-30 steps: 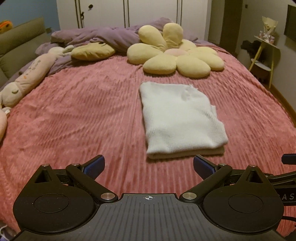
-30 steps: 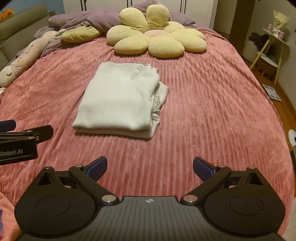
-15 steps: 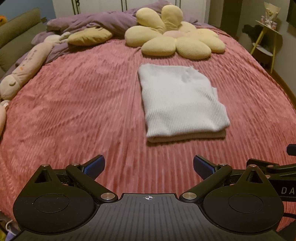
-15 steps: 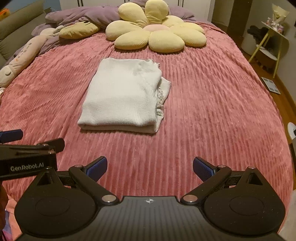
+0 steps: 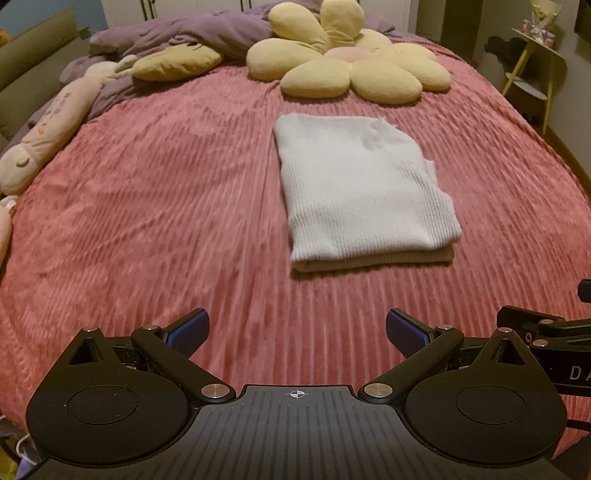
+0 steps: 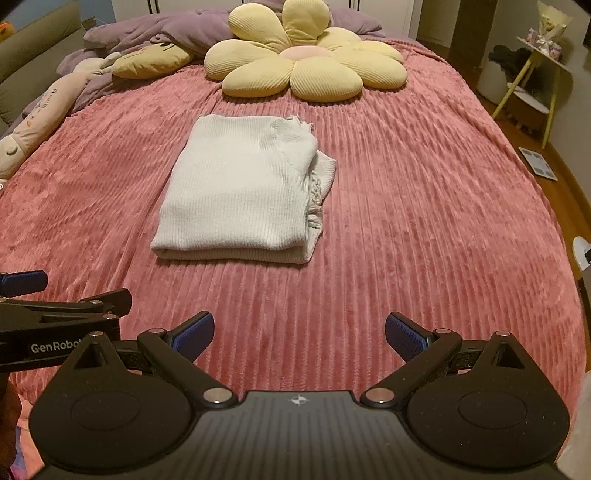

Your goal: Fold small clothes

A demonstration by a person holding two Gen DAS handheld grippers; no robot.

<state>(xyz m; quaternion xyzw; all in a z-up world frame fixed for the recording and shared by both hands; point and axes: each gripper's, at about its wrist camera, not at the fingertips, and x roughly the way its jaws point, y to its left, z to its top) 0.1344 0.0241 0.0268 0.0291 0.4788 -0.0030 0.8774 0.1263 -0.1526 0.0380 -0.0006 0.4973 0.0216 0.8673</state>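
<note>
A folded white knit garment (image 6: 240,192) lies flat on a ribbed pink bedspread (image 6: 424,221), at about 11 o'clock in the right wrist view and 1 o'clock in the left. The left gripper (image 5: 294,330) and right gripper (image 6: 299,332) both hang over the near part of the bed with blue-padded fingers spread wide and nothing between them, well apart from the garment. Each tool pokes into the other's view only in part: the right gripper's black linkage is cut off at the left view's 3 o'clock edge, the left gripper's at the right view's 9 o'clock edge, its lettering clipped. The left view is softly blurred, so the knit's texture is hard to read there. Loose, frayed layers show along the garment's right side; what lies under the top fold is hidden. A yellow flower cushion (image 6: 303,62) sits at 12 o'clock beyond it, with a purple duvet (image 6: 155,33) behind and a long plush toy (image 5: 48,125) at 10 o'clock, partly cropped. Bare bedspread surrounds the garment on every side, widest toward 3 o'clock.
</note>
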